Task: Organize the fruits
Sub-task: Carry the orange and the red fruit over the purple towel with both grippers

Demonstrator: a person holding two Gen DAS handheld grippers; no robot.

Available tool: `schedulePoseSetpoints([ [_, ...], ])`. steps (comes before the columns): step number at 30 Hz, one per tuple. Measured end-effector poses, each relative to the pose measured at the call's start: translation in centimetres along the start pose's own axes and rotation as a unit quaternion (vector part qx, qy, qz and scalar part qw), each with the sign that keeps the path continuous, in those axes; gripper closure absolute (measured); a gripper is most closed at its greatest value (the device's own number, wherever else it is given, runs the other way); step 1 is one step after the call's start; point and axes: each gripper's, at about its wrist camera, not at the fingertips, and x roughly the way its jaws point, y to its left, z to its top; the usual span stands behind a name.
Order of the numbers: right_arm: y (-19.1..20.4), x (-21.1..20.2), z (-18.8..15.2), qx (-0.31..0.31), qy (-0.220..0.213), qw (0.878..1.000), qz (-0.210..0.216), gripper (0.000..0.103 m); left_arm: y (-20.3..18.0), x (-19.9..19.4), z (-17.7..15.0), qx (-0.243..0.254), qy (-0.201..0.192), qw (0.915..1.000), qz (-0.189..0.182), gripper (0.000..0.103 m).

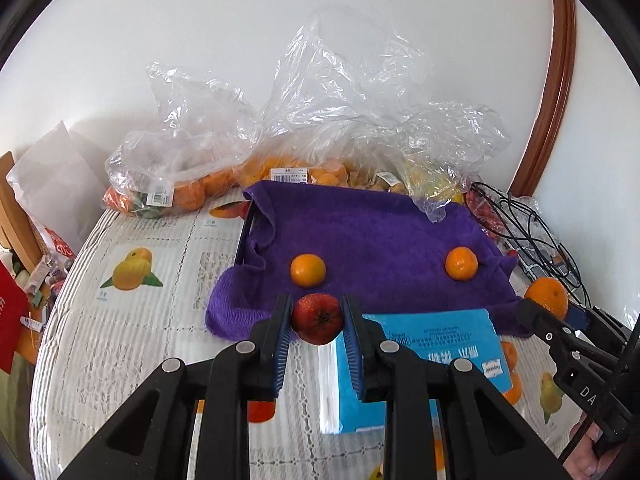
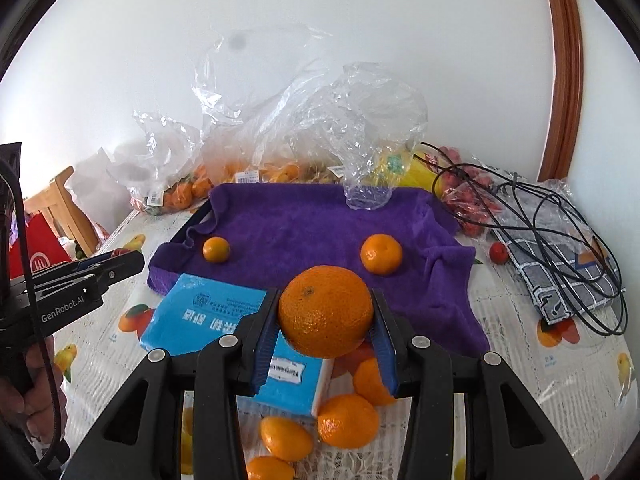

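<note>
- On the table [image 1: 120,340] the purple towel [image 1: 380,232], spread over a tray, is your sorting spot, and it looks mostly bare, so I judge you're early in the job
- Behind the towel the plastic bags [image 1: 208,152] hold many more fruits, unsorted
- Near you a blue pack [image 2: 208,312] lies just beside the towel's front edge, with loose oranges [image 2: 348,420] on the table next to it, yet to be moved
- Your right gripper [image 2: 325,316] is clamped on a big orange [image 2: 325,312], held above the pack
- Your left gripper [image 1: 316,320] is closed on a red apple [image 1: 317,318] at the towel's front edge
- Only two small oranges [image 1: 307,270] lie on the towel, well apart
</note>
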Motion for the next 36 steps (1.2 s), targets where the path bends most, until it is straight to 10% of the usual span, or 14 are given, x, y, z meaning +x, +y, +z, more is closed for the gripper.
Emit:
schedulePoseSetpoints([
  [36, -1.7, 5.5, 3.0, 0.0, -0.007, 1.0, 0.013, 0.06, 0.9, 4.3, 1.6, -0.01, 0.013, 0.9999, 0.0, 0.079],
])
